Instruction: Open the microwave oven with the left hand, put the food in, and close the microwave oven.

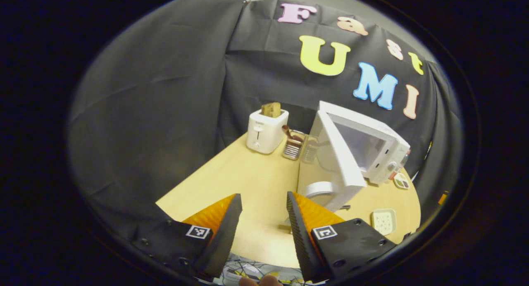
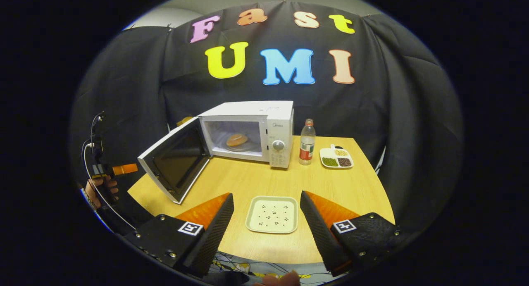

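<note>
Microwave oven [image 2: 256,133] at bench [image 2: 330,187] rear, door [image 2: 175,160] swung wide open. Food, round bun [image 2: 237,139], on turntable inside cavity. Left gripper [image 1: 260,220]: fingers wide apart, holding nothing, near door edge. Right gripper [image 2: 266,220]: fingers wide apart, holding nothing, above empty square plate [image 2: 272,214]. Water bottle [image 2: 307,142] and divided dish [image 2: 337,157] right of oven. Toaster [image 1: 266,131] left of oven.
</note>
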The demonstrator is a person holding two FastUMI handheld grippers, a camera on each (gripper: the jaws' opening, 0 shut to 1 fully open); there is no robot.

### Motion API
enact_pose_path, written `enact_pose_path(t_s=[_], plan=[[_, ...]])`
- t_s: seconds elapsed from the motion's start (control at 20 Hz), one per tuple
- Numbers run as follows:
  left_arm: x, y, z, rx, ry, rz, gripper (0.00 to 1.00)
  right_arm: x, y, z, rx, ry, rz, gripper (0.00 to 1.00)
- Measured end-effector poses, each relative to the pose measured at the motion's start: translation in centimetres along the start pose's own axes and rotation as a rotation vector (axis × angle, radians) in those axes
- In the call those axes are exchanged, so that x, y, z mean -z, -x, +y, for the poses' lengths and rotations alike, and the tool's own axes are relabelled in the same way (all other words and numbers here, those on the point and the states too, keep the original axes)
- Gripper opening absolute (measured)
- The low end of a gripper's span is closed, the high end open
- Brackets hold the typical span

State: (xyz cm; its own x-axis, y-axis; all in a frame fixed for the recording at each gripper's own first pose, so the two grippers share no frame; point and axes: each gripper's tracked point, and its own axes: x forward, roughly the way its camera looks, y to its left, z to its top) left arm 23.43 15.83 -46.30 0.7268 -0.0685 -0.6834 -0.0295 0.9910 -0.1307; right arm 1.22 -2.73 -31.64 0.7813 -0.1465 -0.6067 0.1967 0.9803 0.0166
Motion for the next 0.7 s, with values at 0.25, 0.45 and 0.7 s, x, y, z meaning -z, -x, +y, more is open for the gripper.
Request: enact_pose_path(t_s=[0.25,0.45,0.7], plan=[[2.8,-4.3,-3.2,0.095,0.015,0.098,0.75,-1.0,-1.0,0.3,0.077,-0.039,0.013,0.98],[2.0,-5.5,-8.2,0.188,-0.057,0.1,0.76,-1.0,-0.7,-1.5,0.133,-0.117,0.033,0.98],[0.9,-7.0,-15.7,0.318,-0.17,0.092,0.76,-0.4,0.1,-4.1,0.197,-0.19,0.052,0.98]])
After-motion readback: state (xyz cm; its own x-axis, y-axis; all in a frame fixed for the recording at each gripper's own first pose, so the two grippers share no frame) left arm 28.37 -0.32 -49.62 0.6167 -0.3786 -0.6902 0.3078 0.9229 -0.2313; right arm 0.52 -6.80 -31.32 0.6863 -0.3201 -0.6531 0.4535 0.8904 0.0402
